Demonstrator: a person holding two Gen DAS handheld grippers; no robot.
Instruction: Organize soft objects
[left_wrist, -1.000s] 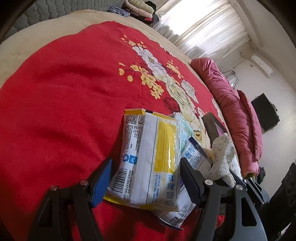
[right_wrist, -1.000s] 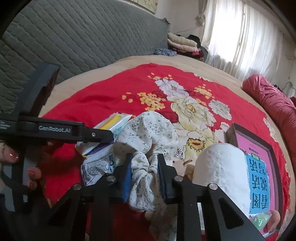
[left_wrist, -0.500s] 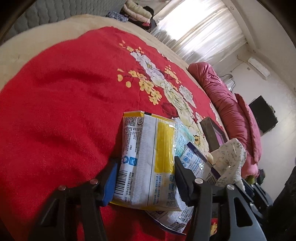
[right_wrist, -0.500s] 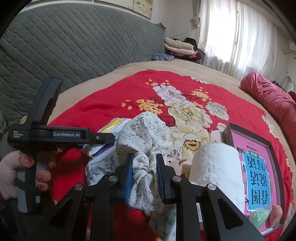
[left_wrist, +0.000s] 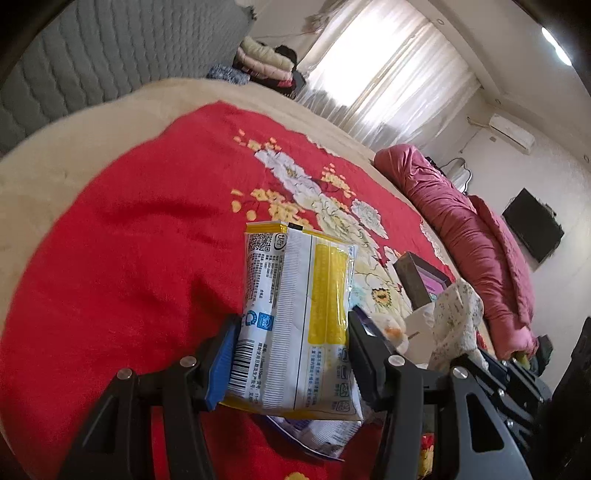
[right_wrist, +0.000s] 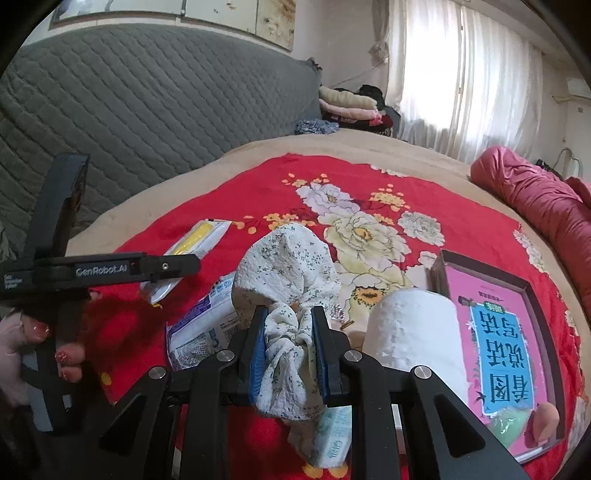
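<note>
Tissue packs and a floral cloth were the soft things being sorted on the red flowered blanket (right_wrist: 177, 236) of the bed. Since a second earlier, the left gripper (left_wrist: 291, 354) had narrowed its fingers from a wide stance onto the yellow-and-white tissue pack (left_wrist: 295, 317); now both pads pressed its sides, and the pack stood raised off the blanket, clear of the blue-printed pack (right_wrist: 201, 325) that had been under it. In the right wrist view the lifted pack (right_wrist: 188, 258) hung in the air beside the left gripper's arm.

The right gripper (right_wrist: 288, 354) had its fingers nearly together, pinching a bunched fold of the floral cloth (right_wrist: 288, 266), which rose in a puff above them and drooped below. It too sat higher than before, its tail apparently trailing over a pale green pack (right_wrist: 334, 435). A white paper roll (right_wrist: 413, 328) and a framed pink book (right_wrist: 502, 339) stayed close at the right.

Both pieces looked securely picked up, so carrying each to its place seemed next; the blue-printed pack remained on the blanket.
</note>
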